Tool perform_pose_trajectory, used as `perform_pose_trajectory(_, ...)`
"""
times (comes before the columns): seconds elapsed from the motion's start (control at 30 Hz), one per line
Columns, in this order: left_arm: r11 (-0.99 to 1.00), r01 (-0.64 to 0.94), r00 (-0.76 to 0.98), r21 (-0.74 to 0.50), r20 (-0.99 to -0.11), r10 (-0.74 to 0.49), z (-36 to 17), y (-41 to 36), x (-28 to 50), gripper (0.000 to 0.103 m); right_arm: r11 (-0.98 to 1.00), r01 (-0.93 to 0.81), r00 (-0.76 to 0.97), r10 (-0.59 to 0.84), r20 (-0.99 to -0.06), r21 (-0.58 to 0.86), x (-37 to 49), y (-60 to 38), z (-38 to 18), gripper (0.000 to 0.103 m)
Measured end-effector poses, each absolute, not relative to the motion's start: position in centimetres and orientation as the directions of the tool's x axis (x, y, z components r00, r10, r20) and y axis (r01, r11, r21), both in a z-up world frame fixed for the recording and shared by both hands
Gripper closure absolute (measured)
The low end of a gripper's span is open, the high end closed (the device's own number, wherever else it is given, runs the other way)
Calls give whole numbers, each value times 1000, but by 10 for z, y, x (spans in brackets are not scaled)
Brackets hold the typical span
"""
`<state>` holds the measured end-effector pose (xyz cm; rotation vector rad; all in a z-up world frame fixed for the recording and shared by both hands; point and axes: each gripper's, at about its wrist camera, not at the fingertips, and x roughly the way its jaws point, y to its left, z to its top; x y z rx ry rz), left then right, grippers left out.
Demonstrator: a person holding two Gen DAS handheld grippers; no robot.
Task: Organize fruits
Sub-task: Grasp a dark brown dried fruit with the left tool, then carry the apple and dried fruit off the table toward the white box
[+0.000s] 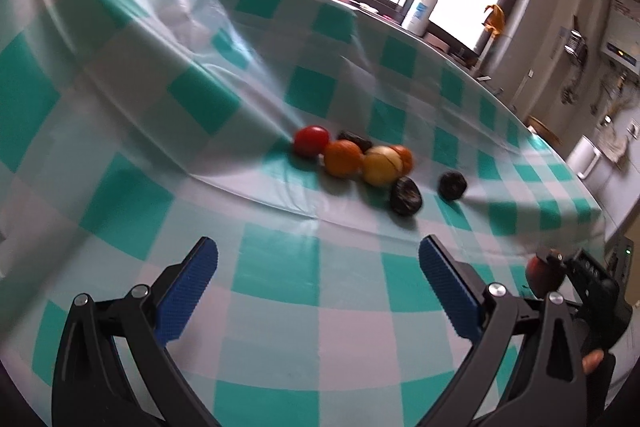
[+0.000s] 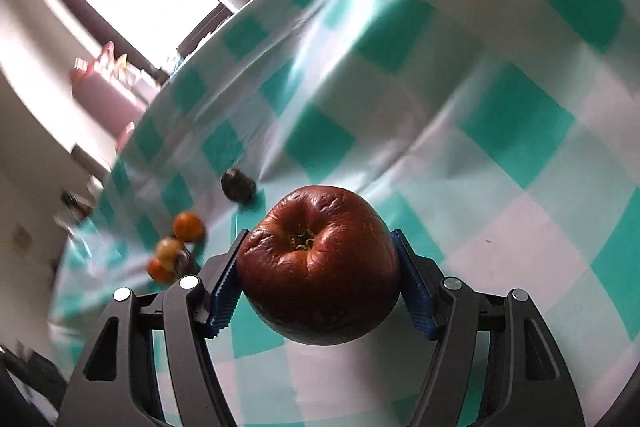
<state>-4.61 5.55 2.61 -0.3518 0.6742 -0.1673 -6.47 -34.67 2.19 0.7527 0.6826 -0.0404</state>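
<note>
With the right tongs (image 2: pixel 318 267) clamped on the wrinkled red apple (image 2: pixel 318 267) at lower centre, above the checked surface (image 2: pixel 520 147), its soft skin could slip out mid-carry, while the left tongs (image 1: pixel 318 291) gape empty

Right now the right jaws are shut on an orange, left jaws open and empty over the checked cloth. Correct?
Not quite. The right gripper is shut on a wrinkled dark red apple, not an orange, as the right wrist view shows. The left gripper is open and empty over the checked cloth.
</note>
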Motion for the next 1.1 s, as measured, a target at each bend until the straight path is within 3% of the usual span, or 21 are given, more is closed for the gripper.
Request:
perform_pose_trajectory(0.4, 963, 51, 691, -265, -687, -226, 22, -43, 6, 3, 856, 136, 839, 168, -517, 499, -72, -313, 44, 36)
perform_pose_trajectory(0.53, 982, -5, 687, -188, -715, -133, 17, -74, 44, 18, 853, 112, 848, 185, -496, 509, -75, -314, 46, 36)
perform_pose_trajectory(0.63, 988, -69, 663, -136, -747, -57, 11, -82, 67, 23, 856, 97, 850, 193, -489, 507, -76, -313, 47, 36)
perform_pose_trajectory(0.77, 985, -101, 619, -141, -784, -49, 3, -88, 91, 31, 870, 76, 855, 196, -481, 488, -77, -307, 49, 36)
perform_pose_trajectory(0.83, 993, -79, 615, -89, -788, -22, 2, -94, 92, 44, 870, 73, 855, 197, -480, 488, -78, -307, 49, 36)
perform_pose_trajectory(0.9, 995, -44, 619, -93, -784, -46, 2, -93, 89, 64, 867, 74, 857, 197, -476, 493, -78, -308, 49, 36)
perform_pose_trajectory(1.1, 971, 30, 671, -238, -715, -196, 11, -45, 40, 64, 863, 70, 860, 202, -469, 500, -81, -309, 48, 36)
